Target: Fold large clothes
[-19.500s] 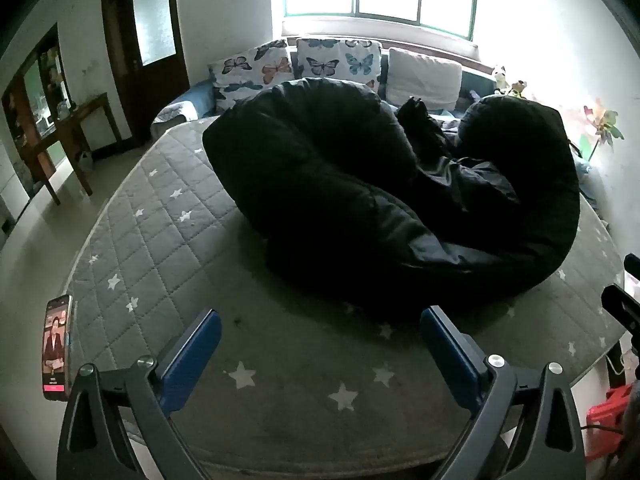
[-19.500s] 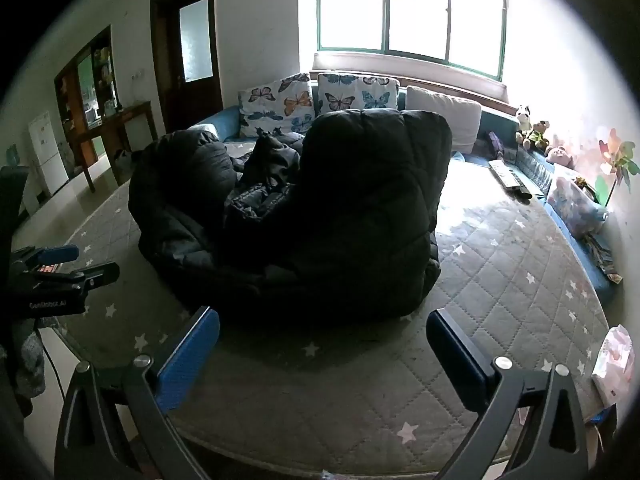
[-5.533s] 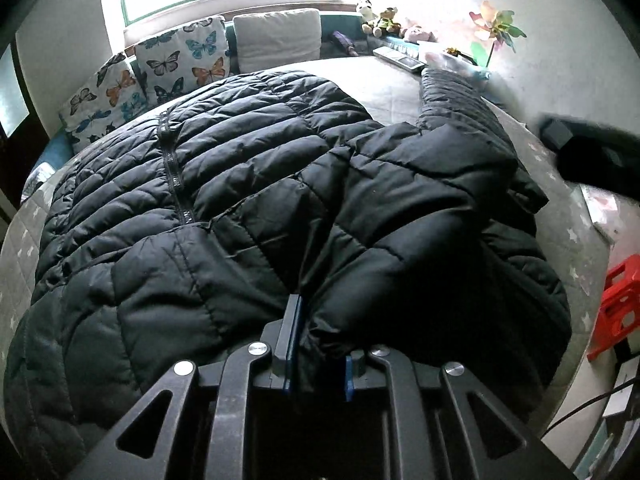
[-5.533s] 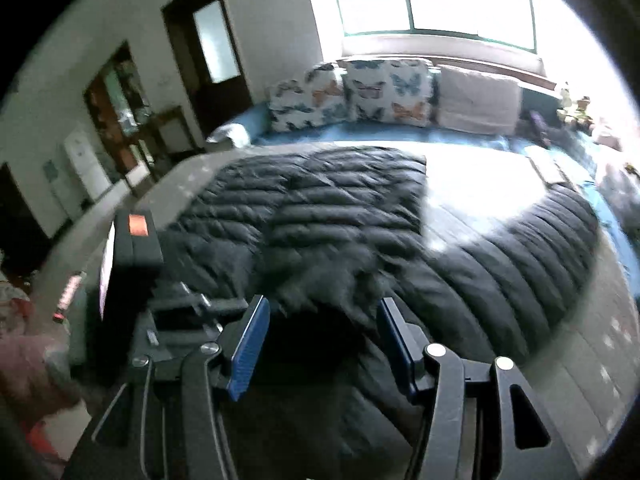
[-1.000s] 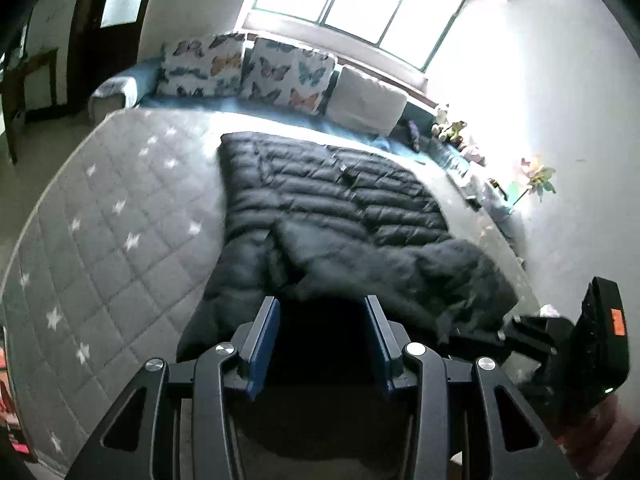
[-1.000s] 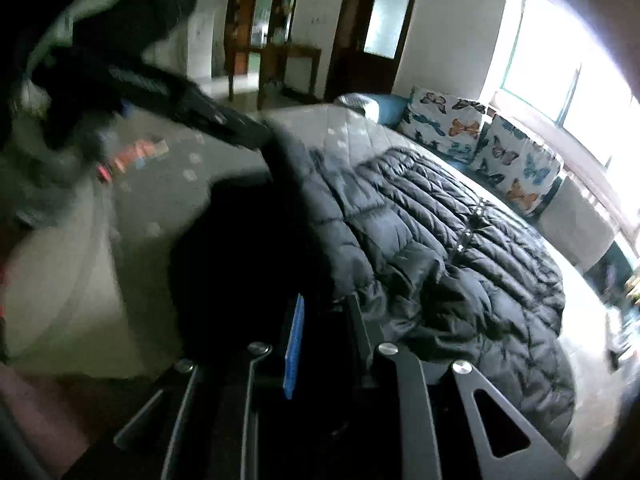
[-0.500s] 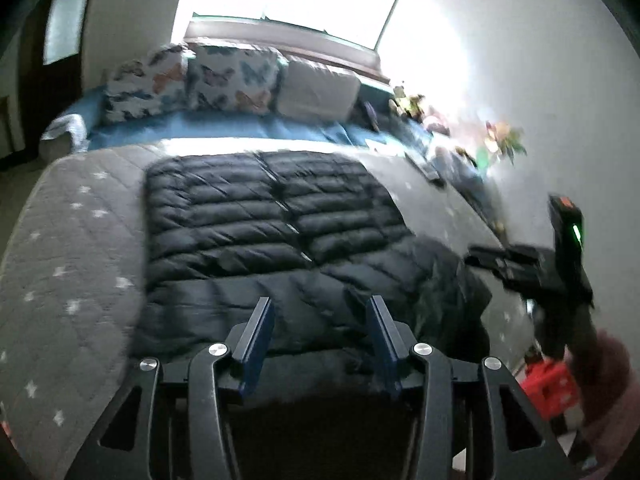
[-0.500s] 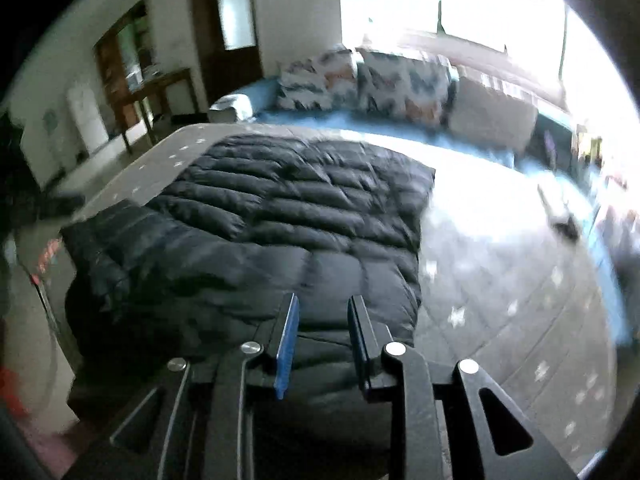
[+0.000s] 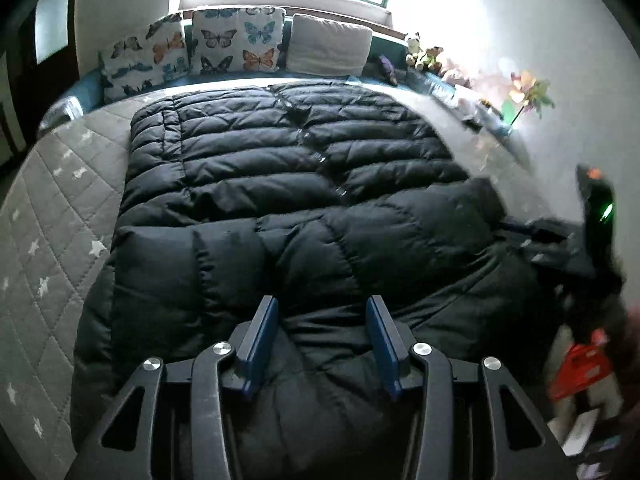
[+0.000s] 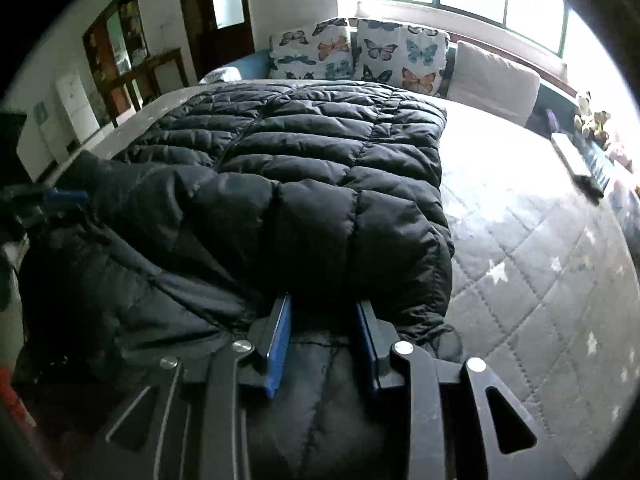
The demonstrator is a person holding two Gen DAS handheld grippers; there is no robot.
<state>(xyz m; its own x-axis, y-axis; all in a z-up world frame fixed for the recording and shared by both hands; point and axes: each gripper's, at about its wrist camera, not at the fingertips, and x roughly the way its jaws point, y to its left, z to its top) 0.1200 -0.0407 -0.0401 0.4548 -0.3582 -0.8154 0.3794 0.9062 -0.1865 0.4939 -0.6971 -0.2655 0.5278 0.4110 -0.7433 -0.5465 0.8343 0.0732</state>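
**A:** Saw the black puffer jacket [image 9: 280, 184] spread on the bed [image 9: 52, 200], straight ahead of and under both hand-held grippers, with the near part folded back over the rest. Left hand-held gripper [image 9: 320, 340]: parted about halfway, padding bulging up between the jaws, not pinched as far as could be told. Right hand-held gripper [image 10: 324, 332]: jaws opening, jacket fabric between them too, pads not pressing. Worried about anything?

**B:** Yep, couple of things, guessing only. Looked puffy and slick, so probably prone to springing back open after release, thanks to trapped air in the padding. Also noticed the closest edge, right beneath the jaws, bunched up and seemingly near the bed's rim. Could have slid floorward, dragged by its own weight. Could have snagged on a pad during pull-back as well, wrecking the fold.

**A:** Counted stuff?

**B:** Did. One jacket. Two hand-held grippers. One bed. Far beyond the jaws: two butterfly cushions [image 9: 236, 46], one plain cushion [image 9: 328, 50]. Couldn't count the small toys further right of the plain one, too blurry.
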